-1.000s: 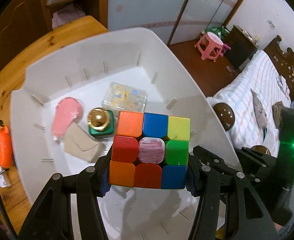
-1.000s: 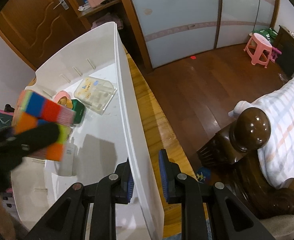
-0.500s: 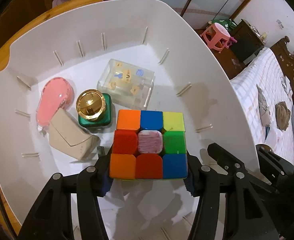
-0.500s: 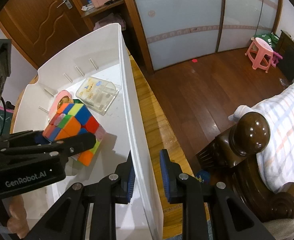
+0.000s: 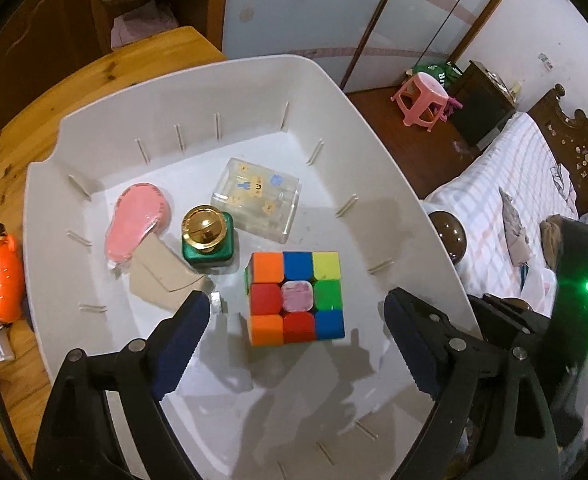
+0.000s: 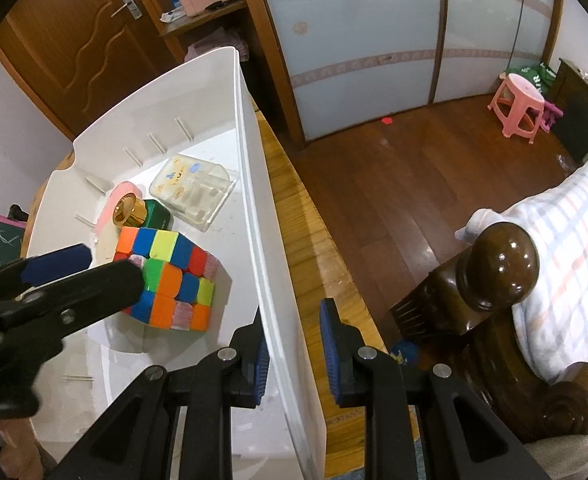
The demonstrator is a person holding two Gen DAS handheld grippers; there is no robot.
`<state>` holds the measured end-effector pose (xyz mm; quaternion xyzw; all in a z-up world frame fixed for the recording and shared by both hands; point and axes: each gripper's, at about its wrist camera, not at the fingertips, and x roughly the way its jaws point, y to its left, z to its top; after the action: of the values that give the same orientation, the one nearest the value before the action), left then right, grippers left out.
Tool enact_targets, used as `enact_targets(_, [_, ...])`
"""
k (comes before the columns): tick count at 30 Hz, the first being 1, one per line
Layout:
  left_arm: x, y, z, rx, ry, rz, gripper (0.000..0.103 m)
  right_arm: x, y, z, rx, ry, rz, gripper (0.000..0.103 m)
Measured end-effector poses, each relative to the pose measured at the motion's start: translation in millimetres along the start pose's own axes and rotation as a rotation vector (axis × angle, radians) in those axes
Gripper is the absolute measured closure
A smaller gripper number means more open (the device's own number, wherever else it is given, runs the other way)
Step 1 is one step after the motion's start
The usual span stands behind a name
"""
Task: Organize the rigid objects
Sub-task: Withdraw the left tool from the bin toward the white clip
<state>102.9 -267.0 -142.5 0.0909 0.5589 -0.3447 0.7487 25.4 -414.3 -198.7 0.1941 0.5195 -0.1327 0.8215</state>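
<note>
Cube (image 5: 295, 298), rigid, light and slick-faced, rests in the white bin (image 5: 357, 112) at frame centre, best pinched on opposite flat sides; left claw (image 5: 294, 332) has just spread, releasing it, while right claw (image 6: 294, 350) clamps the bin wall.

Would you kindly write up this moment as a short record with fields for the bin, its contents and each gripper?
container: white plastic bin on a wooden table
just placed: Rubik's cube, resting on the bin floor
other contents: clear plastic box, green bottle with gold cap, pink oval item, beige piece
left gripper: jaws just opened, pads clear of the cube
right gripper: clamped on the bin's side wall
outside bin: orange pouch
</note>
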Motion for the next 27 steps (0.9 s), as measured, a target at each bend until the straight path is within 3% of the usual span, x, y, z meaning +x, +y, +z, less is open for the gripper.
enact_targets(16, [-78,26,-33,-0.011,-0.163,0.083,0.012,-1,1,-1,0.022,-0.025,-0.059,0.079])
enact_targets(20, [-110,52,-44,-0.044,-0.241,0.148,0.012,-1,-1,0,0.035,-0.019,-0.056,0.079])
enact_targets(27, [-146,108,-65,-0.074,-0.303,0.285,0.012,0,0,1,0.04,-0.008,-0.074,0.079])
